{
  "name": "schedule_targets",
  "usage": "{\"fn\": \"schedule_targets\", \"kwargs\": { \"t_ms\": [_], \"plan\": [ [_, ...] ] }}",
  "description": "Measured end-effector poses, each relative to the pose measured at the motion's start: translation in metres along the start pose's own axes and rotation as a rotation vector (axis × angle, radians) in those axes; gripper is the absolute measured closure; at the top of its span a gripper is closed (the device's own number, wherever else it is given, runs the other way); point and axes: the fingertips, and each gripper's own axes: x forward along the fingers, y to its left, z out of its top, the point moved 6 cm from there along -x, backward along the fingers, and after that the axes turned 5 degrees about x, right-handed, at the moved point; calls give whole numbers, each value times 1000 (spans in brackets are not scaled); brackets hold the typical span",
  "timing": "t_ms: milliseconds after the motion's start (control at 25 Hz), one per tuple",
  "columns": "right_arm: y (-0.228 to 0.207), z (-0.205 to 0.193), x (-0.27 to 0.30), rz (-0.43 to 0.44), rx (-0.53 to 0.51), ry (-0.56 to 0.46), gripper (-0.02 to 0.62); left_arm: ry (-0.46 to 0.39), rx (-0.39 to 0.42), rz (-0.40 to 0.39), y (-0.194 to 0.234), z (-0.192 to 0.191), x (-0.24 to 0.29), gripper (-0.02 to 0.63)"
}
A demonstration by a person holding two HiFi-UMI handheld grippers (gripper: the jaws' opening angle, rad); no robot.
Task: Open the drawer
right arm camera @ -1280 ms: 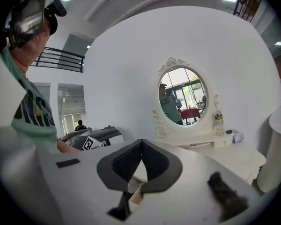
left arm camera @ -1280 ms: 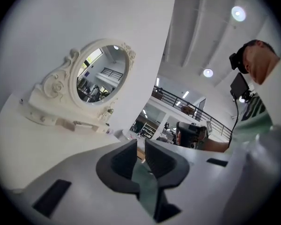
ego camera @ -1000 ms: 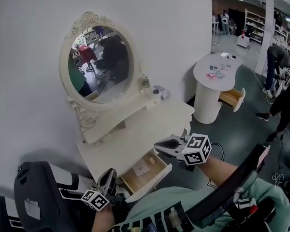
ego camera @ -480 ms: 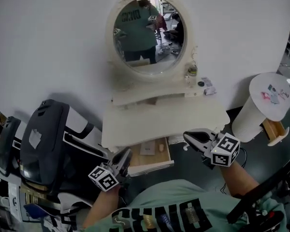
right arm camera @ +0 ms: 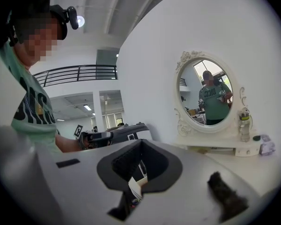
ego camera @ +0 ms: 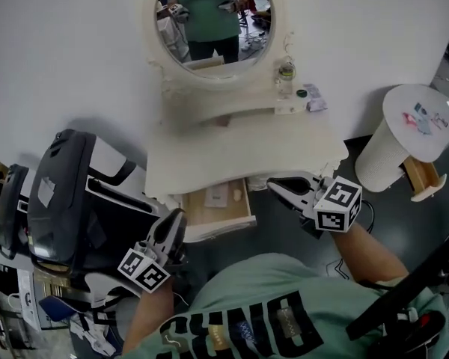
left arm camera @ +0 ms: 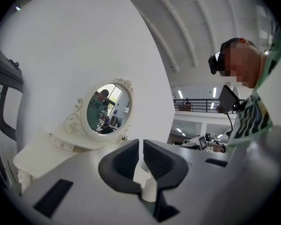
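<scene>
We find the drawer (ego camera: 218, 214) open, its far end hidden under the tabletop (ego camera: 239, 149), while the left gripper (ego camera: 179, 217) and the right gripper (ego camera: 274, 186) each show jaws all but pressed together, empty.

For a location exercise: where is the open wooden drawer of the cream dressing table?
Head view, centre: the wooden drawer juts from the front of the cream dressing table, between the left gripper and the right gripper.

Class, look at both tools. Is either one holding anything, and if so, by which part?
Nothing is held. The left tool and the right tool each have their jaws close together, with nothing between them.
</scene>
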Motion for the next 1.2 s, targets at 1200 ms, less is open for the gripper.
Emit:
{"fn": "schedule_targets", "kwargs": {
  "t_ms": [1200],
  "plan": [
    [45, 24, 70, -101, 31, -53, 584, -59, -6, -36, 87, 33, -65, 569]
  ]
}}
